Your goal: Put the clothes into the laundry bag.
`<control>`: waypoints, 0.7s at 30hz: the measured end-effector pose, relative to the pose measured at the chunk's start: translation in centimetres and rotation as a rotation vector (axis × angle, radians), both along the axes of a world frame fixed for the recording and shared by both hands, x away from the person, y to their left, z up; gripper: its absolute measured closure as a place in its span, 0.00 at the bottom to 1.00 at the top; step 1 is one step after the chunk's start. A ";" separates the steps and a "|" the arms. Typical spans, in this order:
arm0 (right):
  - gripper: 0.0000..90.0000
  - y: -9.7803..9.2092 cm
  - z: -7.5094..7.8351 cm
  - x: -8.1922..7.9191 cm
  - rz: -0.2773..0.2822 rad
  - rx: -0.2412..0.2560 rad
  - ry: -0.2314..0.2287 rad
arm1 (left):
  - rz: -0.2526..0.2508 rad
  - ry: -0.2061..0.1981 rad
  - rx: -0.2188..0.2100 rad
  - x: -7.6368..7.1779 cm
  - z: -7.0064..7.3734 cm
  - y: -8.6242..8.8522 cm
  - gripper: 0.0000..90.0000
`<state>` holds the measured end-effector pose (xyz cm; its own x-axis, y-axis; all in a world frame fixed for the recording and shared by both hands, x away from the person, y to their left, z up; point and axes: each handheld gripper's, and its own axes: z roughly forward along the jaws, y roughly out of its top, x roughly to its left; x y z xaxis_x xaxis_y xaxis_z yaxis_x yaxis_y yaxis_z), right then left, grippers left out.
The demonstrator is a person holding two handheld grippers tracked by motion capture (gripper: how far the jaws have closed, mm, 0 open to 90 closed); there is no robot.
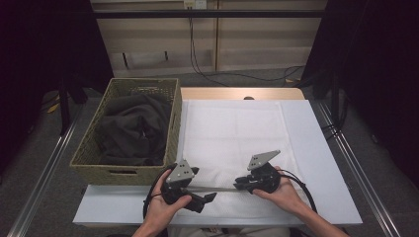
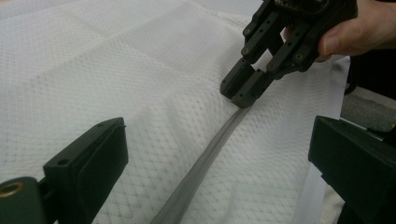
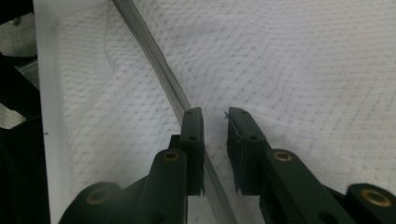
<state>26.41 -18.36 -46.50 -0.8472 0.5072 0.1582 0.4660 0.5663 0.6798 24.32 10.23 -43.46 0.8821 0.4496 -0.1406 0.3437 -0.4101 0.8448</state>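
Because the white mesh cloth [image 1: 237,133] lies flat on the bench just ahead of both hands, the right gripper [image 3: 215,114] straddles its grey edge band [image 2: 205,163] with jaws slightly parted, while the left gripper [image 2: 210,154] gapes released, seemingly readying a fold.

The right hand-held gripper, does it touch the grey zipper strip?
Touching. In the left gripper view, the right hand-held gripper presses its tips on the grey zipper strip, no gap visible.
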 end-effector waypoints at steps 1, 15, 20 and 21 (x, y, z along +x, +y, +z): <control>0.84 0.0 -0.1 0.0 0.000 -0.002 -0.008 | 0.000 0.001 0.001 0.0 0.0 0.2 0.05; 0.74 -0.2 -1.0 0.0 -0.009 -0.052 -0.046 | -0.011 0.003 0.025 -0.7 -0.6 -0.5 0.05; 0.67 -0.2 -1.1 -0.6 0.009 -0.065 -0.082 | -0.015 -0.004 0.034 -0.9 -0.4 -0.2 0.05; 0.65 -0.3 -1.1 -0.6 0.006 -0.063 -0.090 | -0.014 -0.003 0.025 -1.0 -0.4 -0.1 0.05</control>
